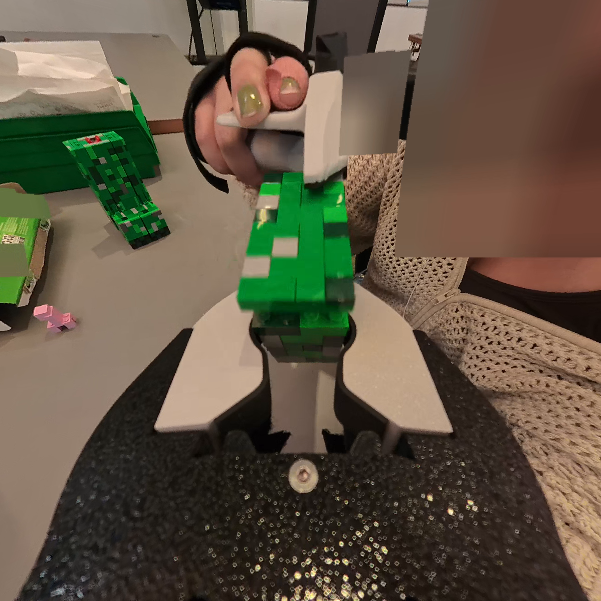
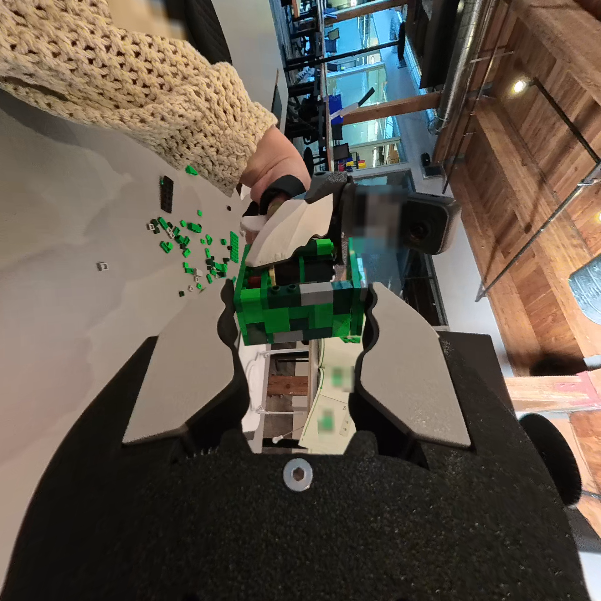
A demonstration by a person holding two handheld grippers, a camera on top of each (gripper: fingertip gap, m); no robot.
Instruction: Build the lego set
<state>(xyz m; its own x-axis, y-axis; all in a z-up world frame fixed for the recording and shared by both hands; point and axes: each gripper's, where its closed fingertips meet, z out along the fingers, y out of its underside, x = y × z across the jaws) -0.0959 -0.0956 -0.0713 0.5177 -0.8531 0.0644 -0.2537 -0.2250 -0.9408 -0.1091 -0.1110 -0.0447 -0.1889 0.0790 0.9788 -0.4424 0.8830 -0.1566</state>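
A green, grey and black lego block (image 1: 297, 247) is held in the air between both grippers. My left gripper (image 1: 300, 320) is shut on its near end, with a white finger on each side. The right gripper (image 1: 320, 140), held by a hand, meets the block's far end. In the right wrist view my right gripper (image 2: 299, 292) is shut on the same block (image 2: 292, 315), its grey fingers against two opposite faces. The left gripper (image 2: 286, 234) grips the block from above there. The block's open side shows dark and red parts inside.
A finished green lego figure (image 1: 117, 188) lies on the grey table (image 1: 113, 325) by a green box (image 1: 65, 153) holding white paper. A pink lego pig (image 1: 55, 320) lies at the left. Several loose green bricks (image 2: 195, 247) and a black plate (image 2: 166, 194) lie on the table. A person's knitted sleeve (image 2: 130, 81) is close.
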